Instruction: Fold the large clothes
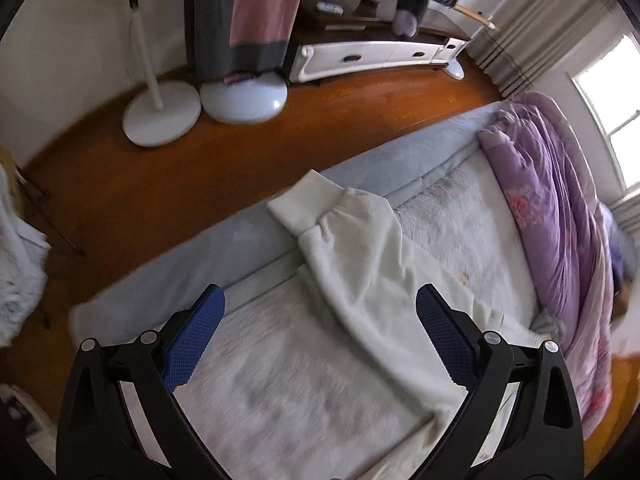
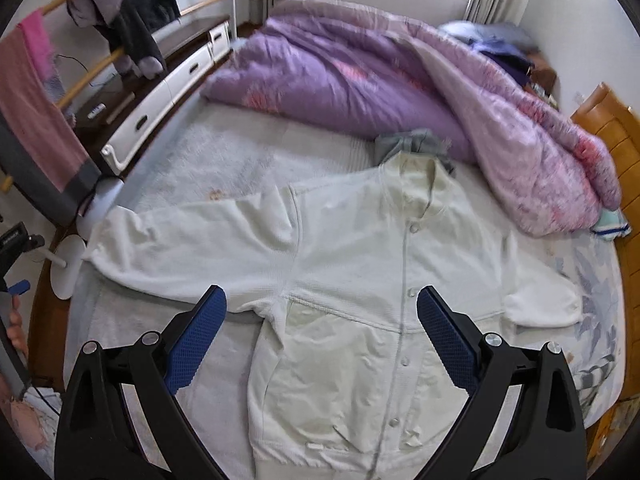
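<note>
**White jacket spread flat on the bed, both our grippers open above it**

A large white jacket (image 2: 360, 280) lies face up on the bed (image 2: 208, 160), buttoned down the front, with its body smoothed flat. We judge it has been laid out this way so that sleeves and sides can be folded inward cleanly; no fold looks made yet.

Its long axis runs from the hem, nearest us at the bottom of the right wrist view, up to the collar (image 2: 416, 172), which points away from us toward a heaped purple quilt (image 2: 360, 80). A grey garment (image 2: 412, 142) lies just past the collar, partly beneath it.

The sleeves differ. One sleeve (image 1: 360, 260) stretches out sideways across that axis, its ribbed cuff (image 1: 304, 204) reaching the bed's edge, next to the wooden floor (image 1: 160, 184). The other sleeve lies closer along the body, its cuff (image 2: 540, 304) resting on the bed sheet.

Our right gripper (image 2: 322, 320) hangs over the jacket's lower front, fingers spread wide and holding nothing. Our left gripper (image 1: 320, 320) hangs over the outstretched sleeve, fingers likewise spread and empty, with the sleeve passing between them in view. Whether either touches the cloth we cannot tell. The left seems placed to take that sleeve first.

Farther out, two round white stand bases (image 1: 200, 108) sit on the floor, clothes hang on a rack (image 1: 256, 12), and a low white cabinet (image 1: 372, 56) lines the wall.
</note>
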Demonstrator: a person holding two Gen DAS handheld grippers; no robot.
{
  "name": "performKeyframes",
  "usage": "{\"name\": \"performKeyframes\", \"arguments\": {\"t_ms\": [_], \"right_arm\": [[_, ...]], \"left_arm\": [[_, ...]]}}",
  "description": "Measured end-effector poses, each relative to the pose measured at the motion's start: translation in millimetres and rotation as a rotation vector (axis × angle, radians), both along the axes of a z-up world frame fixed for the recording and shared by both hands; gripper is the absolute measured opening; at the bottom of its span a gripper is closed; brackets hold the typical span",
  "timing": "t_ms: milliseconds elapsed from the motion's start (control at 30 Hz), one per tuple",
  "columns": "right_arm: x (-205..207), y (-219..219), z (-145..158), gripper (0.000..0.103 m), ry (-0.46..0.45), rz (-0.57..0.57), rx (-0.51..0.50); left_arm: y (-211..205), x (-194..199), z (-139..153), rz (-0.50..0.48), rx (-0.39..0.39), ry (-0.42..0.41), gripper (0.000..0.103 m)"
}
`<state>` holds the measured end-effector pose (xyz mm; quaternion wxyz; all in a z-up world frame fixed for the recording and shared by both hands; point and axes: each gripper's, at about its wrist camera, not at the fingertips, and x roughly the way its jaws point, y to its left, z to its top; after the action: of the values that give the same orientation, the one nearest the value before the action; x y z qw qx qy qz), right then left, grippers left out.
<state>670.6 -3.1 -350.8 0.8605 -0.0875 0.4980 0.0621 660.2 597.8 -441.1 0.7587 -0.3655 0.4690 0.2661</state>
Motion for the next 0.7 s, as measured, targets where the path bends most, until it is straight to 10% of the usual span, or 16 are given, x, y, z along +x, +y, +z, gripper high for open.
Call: {"name": "performKeyframes", "arguments": {"t_ms": [267,433,633,700], "right_arm": [[49.5,-6.8,-89.8,0.093,0.080,-0.028,-0.012],[70.9,-12.2,-133.8,0.093,0.136,-0.041,0.024],[90.9,-12.5,-163.6,0.091,0.165,-0.035,0.082],[96.9,-14.9,-175.4,0.066,0.194,-0.031,0.116]], "left_arm": [[41.5,47.2,-108.8,0.079,-0.145,-0.009,0.092],[54.6,62.6,-154.3,0.067,-0.230,0.028,0.069],[56.8,64.7,-148.2,0.060,-0.148,-0.008,0.015],[52.1,63.6,-130.6,0.051,-0.097,-0.037,0.014]]}}
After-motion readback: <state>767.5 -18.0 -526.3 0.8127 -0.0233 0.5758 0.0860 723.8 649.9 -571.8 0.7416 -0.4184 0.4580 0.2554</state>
